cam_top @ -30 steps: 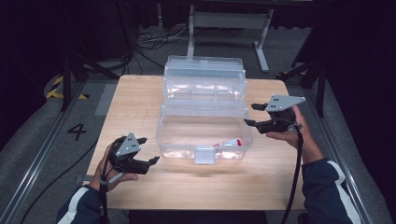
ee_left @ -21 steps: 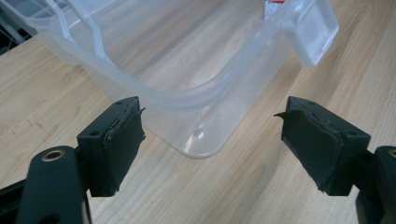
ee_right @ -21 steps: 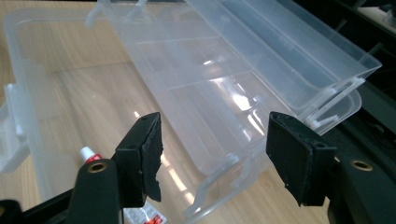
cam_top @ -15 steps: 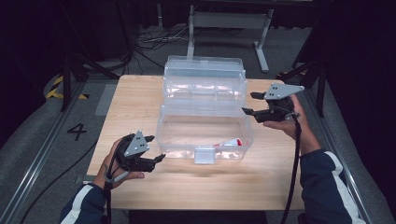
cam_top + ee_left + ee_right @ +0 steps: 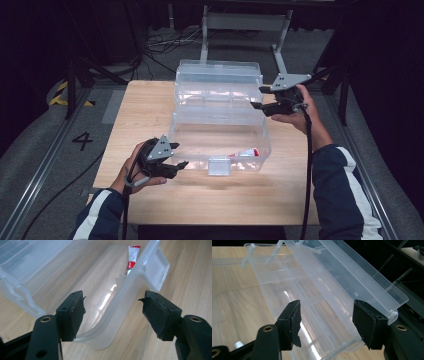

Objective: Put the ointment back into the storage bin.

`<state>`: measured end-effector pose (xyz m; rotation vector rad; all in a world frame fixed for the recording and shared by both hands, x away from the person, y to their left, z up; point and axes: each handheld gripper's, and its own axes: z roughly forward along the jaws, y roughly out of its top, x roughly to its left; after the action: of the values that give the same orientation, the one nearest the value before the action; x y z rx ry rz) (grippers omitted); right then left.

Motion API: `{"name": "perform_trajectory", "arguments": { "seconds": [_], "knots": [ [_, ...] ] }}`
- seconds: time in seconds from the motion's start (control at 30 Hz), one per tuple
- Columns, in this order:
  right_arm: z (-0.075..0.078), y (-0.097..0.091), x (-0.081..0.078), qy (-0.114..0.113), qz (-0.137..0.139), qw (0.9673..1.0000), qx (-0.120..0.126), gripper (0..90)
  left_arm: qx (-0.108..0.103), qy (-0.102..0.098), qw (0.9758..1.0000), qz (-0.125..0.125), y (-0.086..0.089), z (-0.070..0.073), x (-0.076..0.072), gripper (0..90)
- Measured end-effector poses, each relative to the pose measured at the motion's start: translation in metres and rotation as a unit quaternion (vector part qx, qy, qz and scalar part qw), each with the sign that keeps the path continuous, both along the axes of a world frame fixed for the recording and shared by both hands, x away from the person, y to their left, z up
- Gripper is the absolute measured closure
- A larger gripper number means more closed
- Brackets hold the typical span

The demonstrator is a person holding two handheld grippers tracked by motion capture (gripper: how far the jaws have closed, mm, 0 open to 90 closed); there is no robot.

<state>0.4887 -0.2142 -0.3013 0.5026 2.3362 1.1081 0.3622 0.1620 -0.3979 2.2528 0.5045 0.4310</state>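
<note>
A clear plastic box point(image 5: 220, 131) stands open on the wooden table point(image 5: 145, 107), its lid and inner tray point(image 5: 217, 80) raised at the back. A red and white tube point(image 5: 246, 152) point(image 5: 132, 255) lies inside near the front right. My left gripper point(image 5: 179, 155) point(image 5: 112, 307) is at the box's front left corner. Its jaws have just been closing, and the corner rim point(image 5: 110, 327) lies between them untouched. My right gripper point(image 5: 257, 98) point(image 5: 325, 317) is at the right end of the raised tray point(image 5: 332, 302). Its jaws have closed a little and stand open astride that edge.
A clear latch flap point(image 5: 219, 166) point(image 5: 156, 267) hangs at the middle of the box's front wall. Bare wood runs along the table's front and left side. Metal frame legs and cables point(image 5: 160, 42) lie on the dark floor behind the table.
The left gripper has moved right, up to the box's front left corner. The right gripper has risen and gone back toward the raised tray's right end.
</note>
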Motion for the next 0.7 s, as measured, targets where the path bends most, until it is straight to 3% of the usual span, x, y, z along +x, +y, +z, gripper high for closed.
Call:
{"name": "perform_trajectory", "arguments": {
  "seconds": [0.17,0.3,0.37,0.5,0.7],
  "knots": [
    [-0.004,0.014,0.016,0.013,-0.002,0.9997,-0.018,41.2,0.013,0.009,0.9998,-0.011,-0.009,-0.005,0.007,36.7],
    [-0.007,0.017,0.024,0.022,-0.004,0.9996,-0.017,41.3,0.018,0.016,0.9996,-0.018,-0.014,-0.007,0.011,38.9],
    [-0.008,0.021,0.031,0.026,0.0,0.9995,-0.02,41.3,0.032,0.027,0.9988,-0.027,-0.021,-0.01,0.016,40.8],
    [-0.011,0.029,0.038,0.026,-0.002,0.9987,-0.043,42.5,0.042,0.038,0.998,-0.027,-0.025,-0.013,0.021,45.7],
    [-0.018,0.041,0.049,0.049,0.0,0.9961,-0.074,51.0,0.054,0.054,0.9963,-0.039,-0.028,-0.018,0.027,52.6]
  ]
}}
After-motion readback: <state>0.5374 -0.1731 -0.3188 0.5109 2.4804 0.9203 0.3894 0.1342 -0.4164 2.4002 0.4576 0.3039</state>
